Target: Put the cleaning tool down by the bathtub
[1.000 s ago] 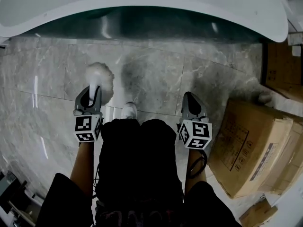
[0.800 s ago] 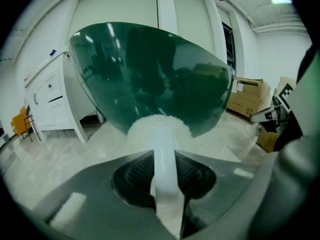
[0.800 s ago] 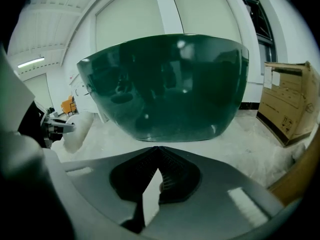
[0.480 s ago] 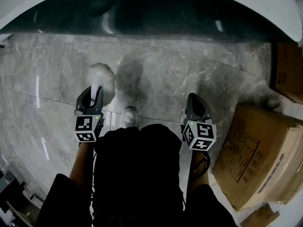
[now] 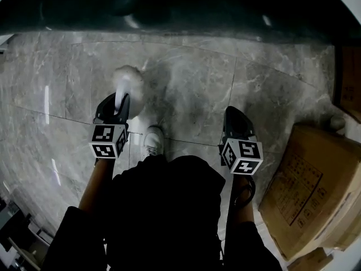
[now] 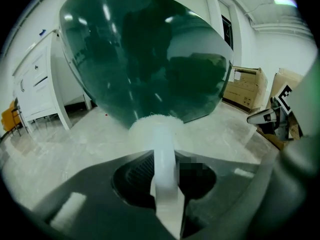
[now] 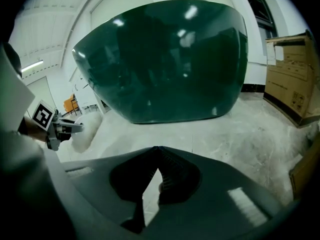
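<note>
My left gripper (image 5: 117, 107) is shut on the white handle of a cleaning brush (image 5: 127, 83), whose fluffy white head sticks out forward above the marble floor. In the left gripper view the brush handle (image 6: 165, 174) runs up between the jaws to the fluffy head (image 6: 154, 129), in front of the dark green bathtub (image 6: 150, 54). The same brush head (image 7: 82, 131) shows at the left of the right gripper view. My right gripper (image 5: 236, 119) is shut with nothing in it, its jaws meeting at the tip (image 7: 158, 151). The bathtub (image 5: 169, 4) fills the top of the head view.
Cardboard boxes (image 5: 307, 185) stand at the right on the grey marble floor (image 5: 51, 78), and another box (image 7: 292, 79) sits right of the tub. A white cabinet (image 6: 35, 84) is left of the tub. The person's white shoe (image 5: 152, 141) is between the grippers.
The view has moved closer to the tub, which now looms darker across the top. The left gripper with the brush has shifted slightly forward; the right gripper has stayed shut beside it.
</note>
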`<move>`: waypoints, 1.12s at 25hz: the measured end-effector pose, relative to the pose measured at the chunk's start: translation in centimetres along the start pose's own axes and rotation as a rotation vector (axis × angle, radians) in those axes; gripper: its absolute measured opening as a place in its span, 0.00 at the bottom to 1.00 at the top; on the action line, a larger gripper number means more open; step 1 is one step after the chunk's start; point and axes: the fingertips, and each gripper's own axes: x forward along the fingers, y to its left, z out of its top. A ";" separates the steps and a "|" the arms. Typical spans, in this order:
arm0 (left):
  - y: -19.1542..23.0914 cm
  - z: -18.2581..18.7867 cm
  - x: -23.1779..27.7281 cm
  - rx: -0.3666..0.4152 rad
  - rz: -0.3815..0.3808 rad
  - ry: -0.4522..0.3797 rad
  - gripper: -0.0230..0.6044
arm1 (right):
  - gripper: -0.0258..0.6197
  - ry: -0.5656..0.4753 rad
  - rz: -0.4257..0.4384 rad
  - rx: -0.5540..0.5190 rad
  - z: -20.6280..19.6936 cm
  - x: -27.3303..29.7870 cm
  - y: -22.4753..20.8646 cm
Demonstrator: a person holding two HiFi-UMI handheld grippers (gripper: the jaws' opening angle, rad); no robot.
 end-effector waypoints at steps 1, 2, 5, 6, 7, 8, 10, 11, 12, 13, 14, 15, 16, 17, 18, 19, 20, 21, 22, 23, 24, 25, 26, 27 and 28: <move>-0.1 -0.4 0.6 0.003 -0.004 0.009 0.18 | 0.06 0.005 0.006 -0.001 -0.3 0.6 0.0; -0.2 -0.8 1.1 0.008 -0.008 0.021 0.18 | 0.06 0.011 0.012 -0.004 -0.5 1.2 0.0; -0.7 -2.6 2.5 0.014 -0.030 0.079 0.18 | 0.06 0.029 0.029 -0.003 -1.5 2.7 0.2; -0.8 -3.1 2.9 0.011 -0.036 0.097 0.18 | 0.06 0.037 0.034 -0.001 -1.8 3.3 0.2; -0.8 -3.6 3.3 0.004 -0.040 0.112 0.18 | 0.06 0.045 0.039 0.001 -2.1 3.9 0.3; -0.8 -4.1 3.8 -0.004 -0.044 0.127 0.18 | 0.06 0.054 0.044 0.002 -2.4 4.4 0.4; -0.9 -5.2 4.6 -0.012 -0.056 0.158 0.18 | 0.06 0.076 0.053 0.005 -2.9 5.4 0.6; -0.9 -5.7 4.9 -0.011 -0.062 0.172 0.18 | 0.06 0.090 0.057 0.009 -3.3 5.9 0.8; -0.9 -6.2 5.3 -0.009 -0.067 0.183 0.18 | 0.06 0.104 0.063 0.012 -3.6 6.4 1.0; -0.8 -6.6 5.6 -0.009 -0.069 0.190 0.18 | 0.06 0.119 0.069 0.014 -3.9 6.8 1.3; -0.7 -7.0 5.9 -0.013 -0.071 0.196 0.18 | 0.06 0.133 0.074 0.014 -4.1 7.2 1.5; -0.7 -7.3 6.2 -0.019 -0.073 0.202 0.18 | 0.06 0.145 0.078 0.012 -4.3 7.7 1.6; -0.7 -7.5 6.4 -0.024 -0.075 0.208 0.18 | 0.06 0.154 0.079 0.010 -4.5 8.0 1.8; -0.7 -7.7 6.6 -0.028 -0.079 0.216 0.18 | 0.07 0.160 0.079 0.007 -4.6 8.4 1.9; -0.7 -7.9 6.8 -0.031 -0.084 0.225 0.18 | 0.08 0.168 0.081 0.006 -4.6 8.7 2.1; -0.7 -8.1 7.0 -0.031 -0.087 0.234 0.18 | 0.08 0.181 0.085 0.010 -4.7 9.0 2.3; -0.7 -8.2 7.3 -0.028 -0.087 0.241 0.18 | 0.08 0.204 0.088 0.015 -5.0 9.3 2.5; -0.6 -8.4 7.6 -0.026 -0.086 0.247 0.18 | 0.08 0.231 0.087 0.019 -5.5 9.6 2.5; -0.6 -8.4 7.8 -0.025 -0.084 0.250 0.18 | 0.08 0.251 0.086 0.020 -5.9 9.9 2.6; -0.6 -8.5 8.0 -0.025 -0.084 0.253 0.18 | 0.08 0.264 0.087 0.020 -6.2 10.1 2.7; -0.6 -8.5 8.1 -0.026 -0.088 0.254 0.18 | 0.08 0.274 0.090 0.023 -6.4 10.3 2.8; -0.8 -8.5 8.3 -0.028 -0.092 0.254 0.18 | 0.08 0.284 0.095 0.029 -6.6 10.5 3.0; -0.9 -8.5 8.4 -0.029 -0.096 0.252 0.18 | 0.08 0.297 0.100 0.036 -6.8 10.7 3.1; -0.9 -8.5 8.5 -0.031 -0.099 0.252 0.18 | 0.08 0.313 0.103 0.041 -7.0 10.9 3.3; -1.0 -8.5 8.6 -0.030 -0.100 0.253 0.18 | 0.08 0.329 0.104 0.042 -7.3 11.1 3.4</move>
